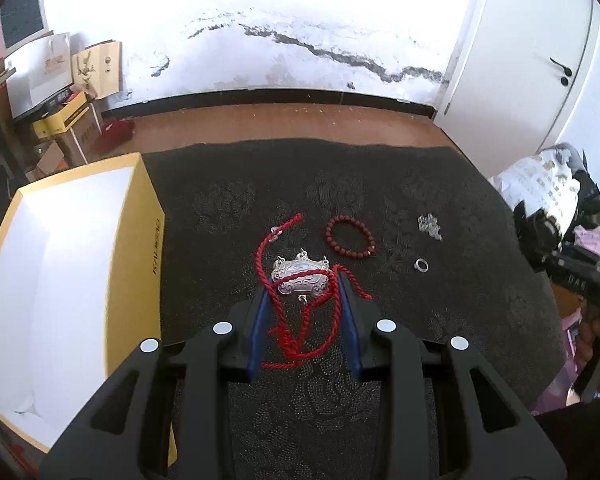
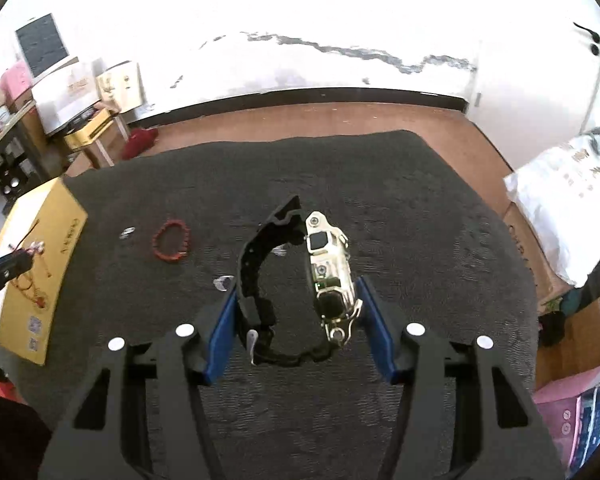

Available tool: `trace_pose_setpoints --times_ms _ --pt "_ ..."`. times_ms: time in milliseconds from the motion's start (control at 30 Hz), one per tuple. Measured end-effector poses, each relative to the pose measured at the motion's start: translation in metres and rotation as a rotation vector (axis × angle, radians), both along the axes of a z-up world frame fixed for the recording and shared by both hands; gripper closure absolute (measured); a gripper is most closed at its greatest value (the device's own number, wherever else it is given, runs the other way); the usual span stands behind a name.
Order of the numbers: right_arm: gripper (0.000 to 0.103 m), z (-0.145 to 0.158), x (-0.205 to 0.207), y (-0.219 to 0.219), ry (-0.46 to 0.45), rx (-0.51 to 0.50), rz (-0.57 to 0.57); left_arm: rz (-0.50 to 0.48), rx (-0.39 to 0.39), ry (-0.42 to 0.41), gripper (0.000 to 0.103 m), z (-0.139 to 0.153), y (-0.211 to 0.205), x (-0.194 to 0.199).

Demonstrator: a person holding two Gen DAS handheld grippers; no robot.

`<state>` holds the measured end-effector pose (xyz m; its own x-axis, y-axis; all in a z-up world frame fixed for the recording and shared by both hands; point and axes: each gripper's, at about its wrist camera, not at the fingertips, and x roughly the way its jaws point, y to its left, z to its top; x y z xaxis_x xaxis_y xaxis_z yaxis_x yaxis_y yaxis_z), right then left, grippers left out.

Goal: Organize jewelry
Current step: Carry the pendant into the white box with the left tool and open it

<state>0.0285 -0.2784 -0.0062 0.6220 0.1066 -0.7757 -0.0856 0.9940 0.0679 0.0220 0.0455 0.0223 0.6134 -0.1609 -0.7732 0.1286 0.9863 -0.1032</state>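
From the left wrist view we see the left gripper pinching a silver pendant on a red cord; the pads press its two ends and the cord hangs in loops between the fingers, clear of the dark cloth on the bench. Only this view shows the white inside of the yellow box, open just left of the gripper. Beyond the pendant lie a red bead bracelet, a small ring and a silvery chain heap, all apart from one another.

The right wrist view alone shows the watch: the right gripper pinches it, one pad on the black strap, the other on the shiny metal case, and it hangs above the cloth. Here the bracelet lies well off to the left, and the box shows only its outer side at the bench's left edge, where the left gripper is seen with the pendant and cord dangling in front of it.
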Motion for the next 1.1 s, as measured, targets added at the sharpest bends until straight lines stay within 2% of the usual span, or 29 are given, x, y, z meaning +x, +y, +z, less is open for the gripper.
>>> trace_pose_setpoints --times_ms 100,300,433,600,867,1100 --pt "0.047 0.007 -0.004 0.029 -0.003 0.007 0.061 0.025 -0.005 -0.025 0.071 0.013 0.004 -0.004" --pt "0.047 0.045 -0.014 0.107 -0.069 0.01 0.199 0.097 -0.004 -0.064 0.071 0.037 0.028 -0.017" --pt "0.047 0.068 -0.016 0.165 -0.108 0.034 0.289 0.174 0.003 -0.077 0.071 0.05 0.061 -0.029" --pt "0.047 0.084 -0.014 0.245 -0.126 0.047 0.394 0.266 0.004 -0.079 0.071 0.055 0.11 -0.041" --pt "0.047 0.078 -0.012 0.358 -0.102 0.008 0.503 0.407 0.032 -0.066 0.071 0.039 0.198 -0.06" --pt "0.047 0.053 -0.011 0.416 -0.048 -0.029 0.552 0.465 0.021 -0.028 0.071 0.015 0.25 -0.058"
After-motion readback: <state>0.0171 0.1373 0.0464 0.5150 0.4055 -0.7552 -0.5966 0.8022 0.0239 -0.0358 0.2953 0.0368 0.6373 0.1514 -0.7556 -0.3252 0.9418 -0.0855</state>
